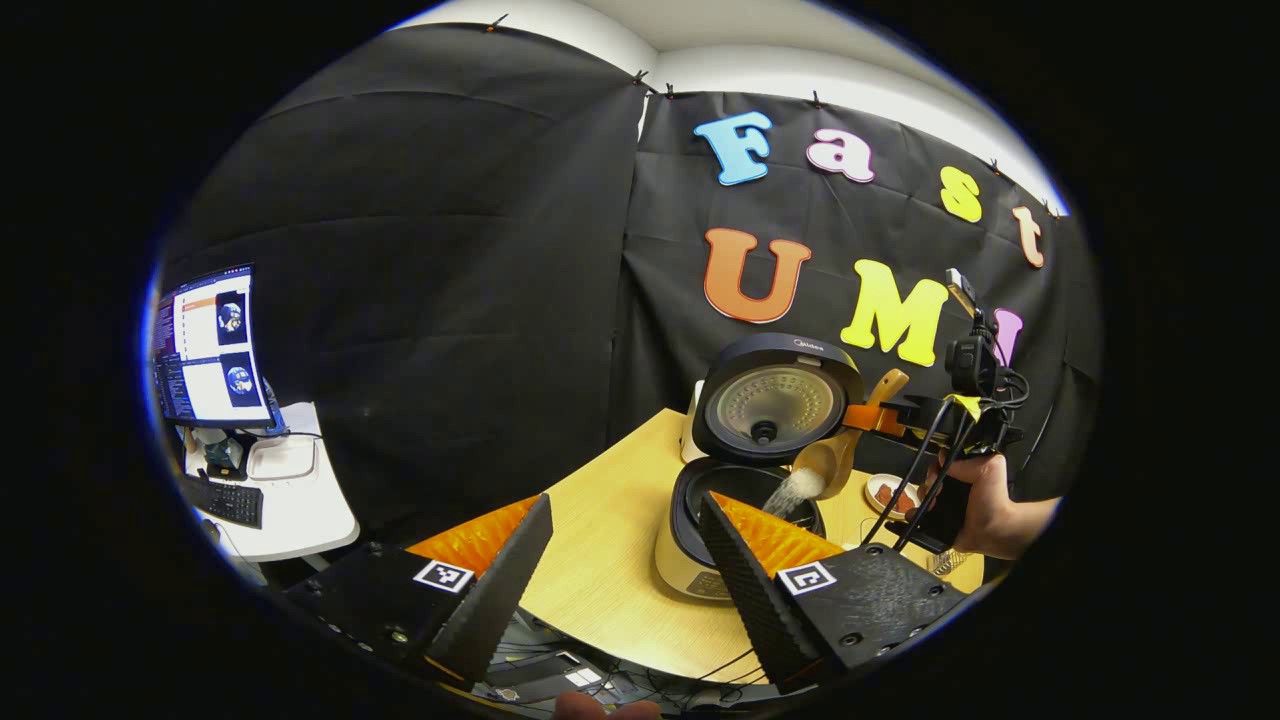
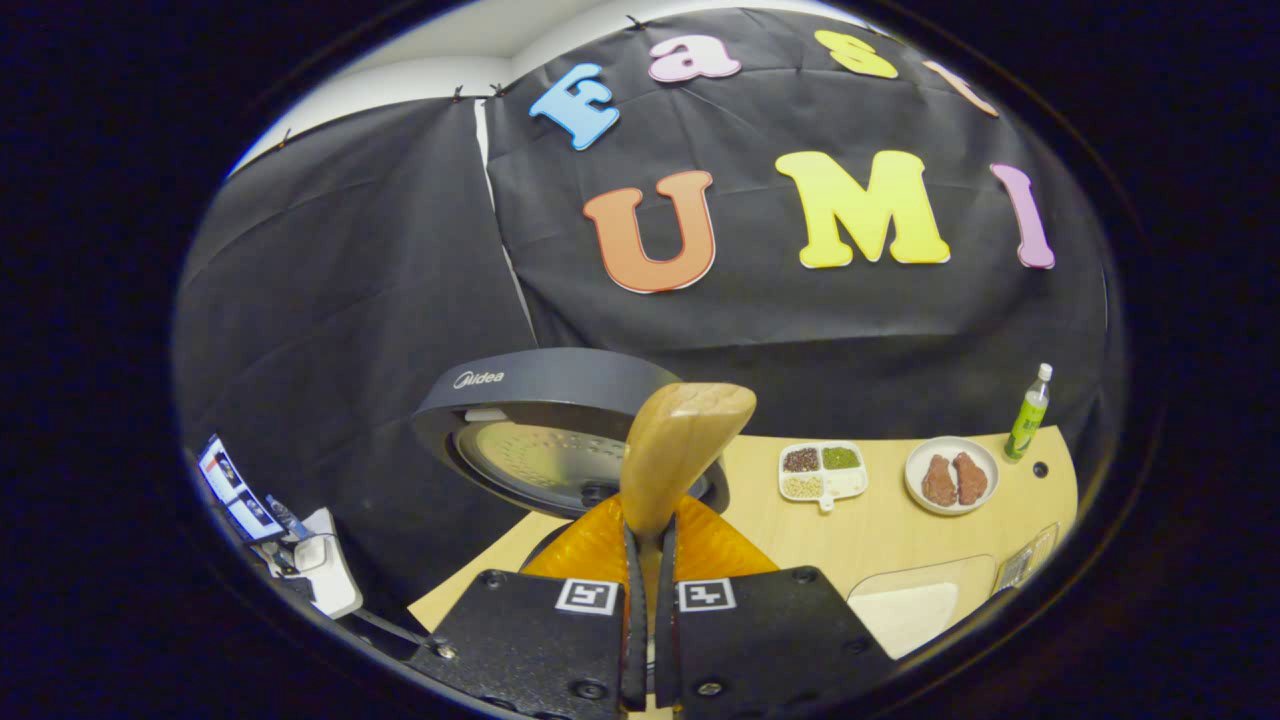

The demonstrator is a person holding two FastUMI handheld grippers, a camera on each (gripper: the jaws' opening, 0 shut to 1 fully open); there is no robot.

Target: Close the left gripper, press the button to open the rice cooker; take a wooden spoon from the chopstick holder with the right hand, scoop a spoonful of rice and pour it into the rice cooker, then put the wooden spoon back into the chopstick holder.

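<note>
The pale wooden spoon (image 1: 838, 447) hangs tipped over the cream rice cooker (image 1: 700, 540), its bowl spilling white rice (image 1: 795, 490) into the dark inner pot; the cooker's round black lid (image 1: 775, 400) stands open behind it. The right claw (image 2: 648, 560) is closed tight on the spoon's handle, and in the left gripper view it sits at three o'clock of the cooker, held by a hand (image 1: 1000, 515). The left claw (image 1: 625, 545) is spread open above the light wooden desk (image 1: 600, 560). At two o'clock in the right gripper view lie a white divided dish of grains (image 2: 822, 470), a round plate of brown meat (image 2: 951, 476) and a green bottle (image 2: 1029, 413)
</note>
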